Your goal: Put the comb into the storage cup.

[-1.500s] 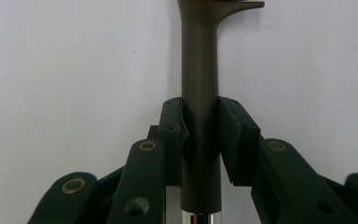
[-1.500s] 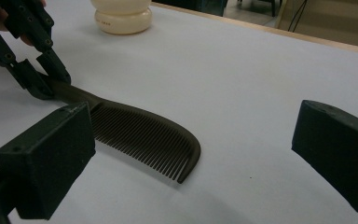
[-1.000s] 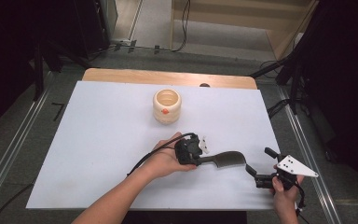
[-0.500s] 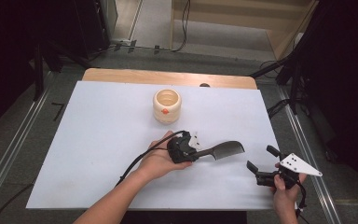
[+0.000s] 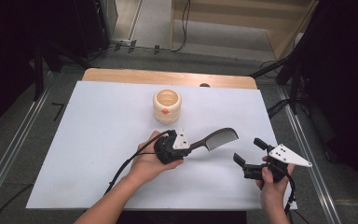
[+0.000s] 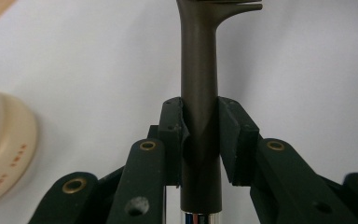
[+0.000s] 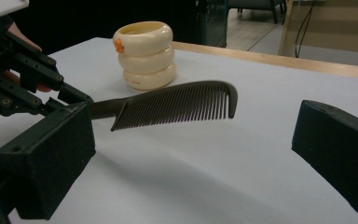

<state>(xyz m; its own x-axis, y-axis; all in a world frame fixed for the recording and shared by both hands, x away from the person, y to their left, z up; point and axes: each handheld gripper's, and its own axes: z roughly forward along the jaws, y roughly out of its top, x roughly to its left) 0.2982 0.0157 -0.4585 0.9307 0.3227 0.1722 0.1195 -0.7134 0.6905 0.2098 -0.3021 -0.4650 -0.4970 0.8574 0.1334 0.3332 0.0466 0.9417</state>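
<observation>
Since a second ago the left gripper (image 5: 189, 147) has swung the comb (image 5: 219, 138) round, so its toothed end now points up and to the right, farther from the right gripper (image 5: 249, 151) than it was. Its jaws are clamped on the comb's handle (image 6: 199, 116), one pad on each side, seen close in the left gripper view. From the right gripper view the comb is held off the table (image 5: 98, 121), teeth pointing down, with its shadow on the white surface below. Beyond it stands a cream cup (image 5: 167, 105) of stacked rings with a small orange mark, near the table's far edge and apart from the comb. To the right, the right gripper's jaws stand wide apart with nothing between them, near the table's right edge.
</observation>
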